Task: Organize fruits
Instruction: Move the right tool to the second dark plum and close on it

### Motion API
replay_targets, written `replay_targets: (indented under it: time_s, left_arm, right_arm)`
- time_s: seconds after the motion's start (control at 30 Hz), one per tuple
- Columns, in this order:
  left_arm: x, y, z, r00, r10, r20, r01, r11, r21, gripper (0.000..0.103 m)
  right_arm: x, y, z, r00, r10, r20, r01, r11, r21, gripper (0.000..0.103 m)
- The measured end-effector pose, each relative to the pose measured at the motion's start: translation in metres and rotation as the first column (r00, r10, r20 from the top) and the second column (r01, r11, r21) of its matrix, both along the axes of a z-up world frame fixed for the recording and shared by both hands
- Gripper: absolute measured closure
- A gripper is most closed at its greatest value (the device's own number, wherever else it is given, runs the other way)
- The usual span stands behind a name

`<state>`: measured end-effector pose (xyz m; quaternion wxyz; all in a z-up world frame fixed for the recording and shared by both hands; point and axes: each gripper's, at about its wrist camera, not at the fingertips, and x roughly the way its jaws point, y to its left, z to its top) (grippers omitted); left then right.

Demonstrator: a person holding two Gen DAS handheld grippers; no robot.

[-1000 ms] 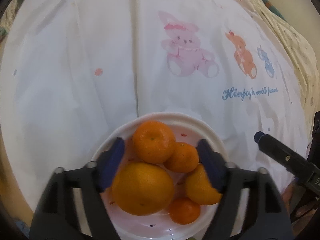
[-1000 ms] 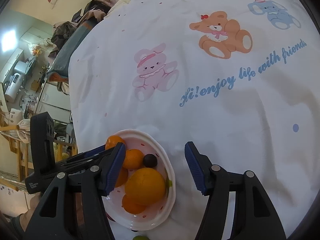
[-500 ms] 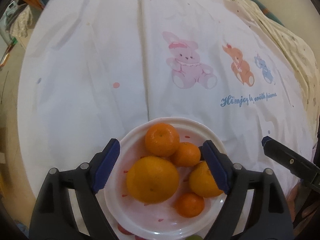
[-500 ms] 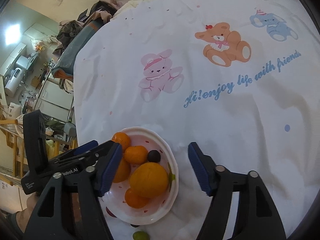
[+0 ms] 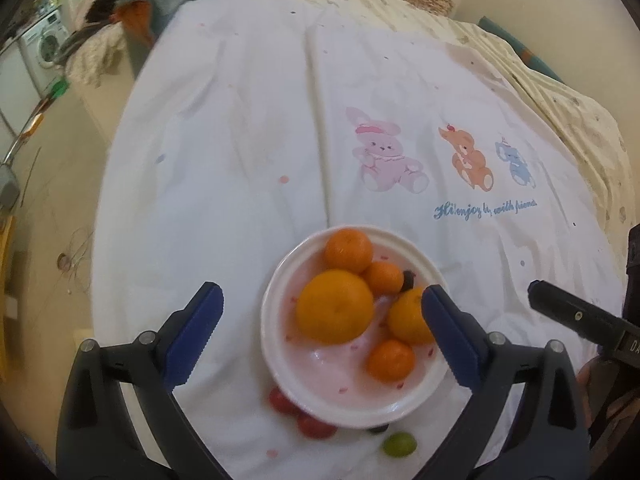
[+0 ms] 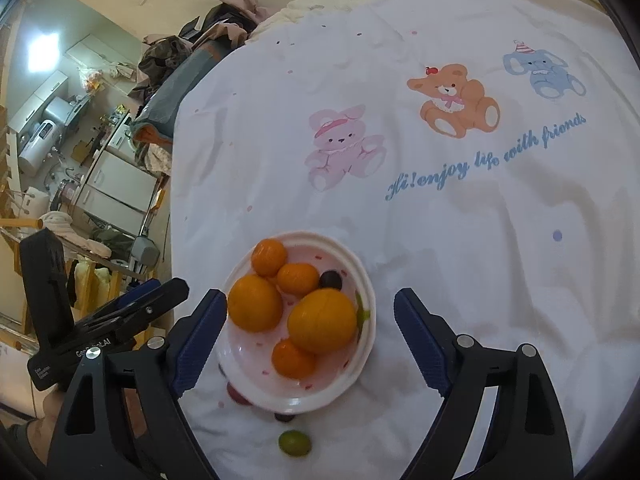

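A white bowl (image 5: 280, 354) (image 6: 362, 344) on the white printed sheet holds several oranges (image 5: 335, 306) (image 6: 322, 320) and a dark grape (image 6: 330, 279). A green grape (image 5: 399, 444) (image 6: 295, 443) and red cherry tomatoes (image 5: 314, 426) lie on the sheet by the bowl's near rim. My left gripper (image 5: 320, 336) is open and empty, above and just short of the bowl. My right gripper (image 6: 308, 340) is open and empty, its jaws either side of the bowl. Each gripper shows at the edge of the other's view.
The sheet with cartoon animals (image 5: 386, 160) (image 6: 460, 100) and blue lettering stretches beyond the bowl. The bed's left edge drops to the floor (image 5: 60, 184). Cluttered furniture and appliances (image 6: 80, 140) stand off to the left.
Both grippers have pulled back and up from the bowl. The left jaws, which flanked the oranges, now sit nearer than the bowl. Loose fruit by the near rim came into view.
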<state>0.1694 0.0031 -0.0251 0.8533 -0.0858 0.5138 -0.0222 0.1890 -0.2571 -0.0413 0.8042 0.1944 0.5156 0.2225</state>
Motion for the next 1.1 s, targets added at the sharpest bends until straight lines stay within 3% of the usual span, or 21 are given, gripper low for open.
replay_targets:
  time_s: [0.37,0.6,0.83,1.1]
  left_arm:
    - [-0.059,0.012,0.011,0.998,0.047,0.04,-0.048,0.998,0.029,0.005]
    - [-0.088,0.007,0.014,0.998,0.031,0.061,-0.033,0.998,0.045,0.005]
    - [-0.103,0.009,0.007,0.998,0.048,0.048,-0.05,0.998,0.045,0.005]
    - [-0.102,0.027,0.002,0.991,0.13,0.035,-0.131,0.99,0.041,0.005]
  right_arm:
    - [-0.048,0.0,0.011,1.0,0.011,0.025,-0.011,1.0,-0.008,0.015]
    - [-0.071,0.001,0.006,1.0,0.023,0.015,-0.023,0.999,-0.03,0.015]
    - [-0.085,0.007,-0.005,0.999,0.032,-0.023,-0.033,0.998,-0.045,0.015]
    - [-0.082,0.018,-0.027,0.994,0.048,-0.1,-0.052,0.998,-0.038,0.015]
